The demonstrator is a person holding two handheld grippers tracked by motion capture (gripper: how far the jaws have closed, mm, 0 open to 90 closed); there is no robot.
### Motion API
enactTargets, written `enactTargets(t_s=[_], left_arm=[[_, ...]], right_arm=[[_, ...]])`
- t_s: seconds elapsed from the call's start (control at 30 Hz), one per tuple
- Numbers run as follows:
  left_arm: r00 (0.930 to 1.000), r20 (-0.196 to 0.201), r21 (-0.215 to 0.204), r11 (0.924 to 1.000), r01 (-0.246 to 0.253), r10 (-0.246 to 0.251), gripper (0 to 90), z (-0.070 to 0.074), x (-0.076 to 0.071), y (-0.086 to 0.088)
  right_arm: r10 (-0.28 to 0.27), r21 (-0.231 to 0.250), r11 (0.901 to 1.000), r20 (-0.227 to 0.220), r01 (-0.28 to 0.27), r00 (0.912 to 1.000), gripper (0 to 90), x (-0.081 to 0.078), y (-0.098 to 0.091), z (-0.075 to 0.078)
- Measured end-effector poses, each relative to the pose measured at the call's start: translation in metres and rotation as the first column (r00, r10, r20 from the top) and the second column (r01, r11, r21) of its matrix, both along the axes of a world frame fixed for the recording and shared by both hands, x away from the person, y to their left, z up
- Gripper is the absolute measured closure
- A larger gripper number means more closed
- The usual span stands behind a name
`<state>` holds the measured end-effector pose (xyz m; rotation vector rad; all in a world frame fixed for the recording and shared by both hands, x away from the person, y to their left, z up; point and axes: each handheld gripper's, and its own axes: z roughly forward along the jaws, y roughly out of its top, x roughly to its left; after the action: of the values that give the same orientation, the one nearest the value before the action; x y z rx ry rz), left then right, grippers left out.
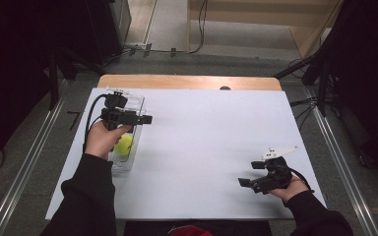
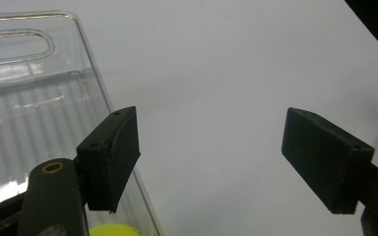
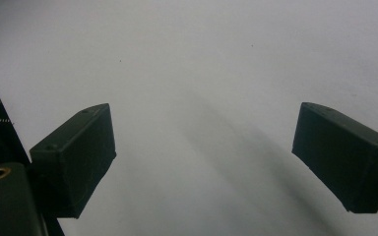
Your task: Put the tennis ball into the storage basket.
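The white worktop (image 1: 202, 147) carries a clear plastic bin (image 1: 137, 101) near its left edge, with a yellow-green ball (image 1: 124, 144) lying inside. The left gripper (image 1: 145, 119) hangs above the bin, jaws apart and empty. Draw it straight away without knocking the bin's wall. The right gripper (image 1: 243, 181) waits near the right front corner, wide and empty.

Table with a white top (image 1: 202, 147), a light wood edge (image 1: 187, 81) showing along its far side. On the left part of the white top sits a clear plastic bin (image 1: 137, 104), long side running near to far, close to the left edge. A yellow-green ball (image 1: 124, 144) lies inside the bin, toward its near end. Grey floor (image 1: 354, 172) surrounds the table.
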<state>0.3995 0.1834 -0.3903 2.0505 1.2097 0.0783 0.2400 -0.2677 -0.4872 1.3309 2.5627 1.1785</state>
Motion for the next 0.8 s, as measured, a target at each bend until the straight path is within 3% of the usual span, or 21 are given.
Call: enactTargets(t_s=[0.4,0.8], left_arm=[[0.9988,0.002,0.020,0.9986,0.049,-0.049,23.0,-0.003,-0.004,-0.017],[0.9975,0.005,0.001,0.9975,0.070,-0.070,23.2,-0.006,-0.006,-0.025]], right_arm=[[0.000,0.001,1.0000,-0.001,0.000,1.0000,7.3,0.000,0.000,0.000],[-0.002,0.002,1.0000,-0.002,0.002,1.0000,7.3,0.000,0.000,0.000]])
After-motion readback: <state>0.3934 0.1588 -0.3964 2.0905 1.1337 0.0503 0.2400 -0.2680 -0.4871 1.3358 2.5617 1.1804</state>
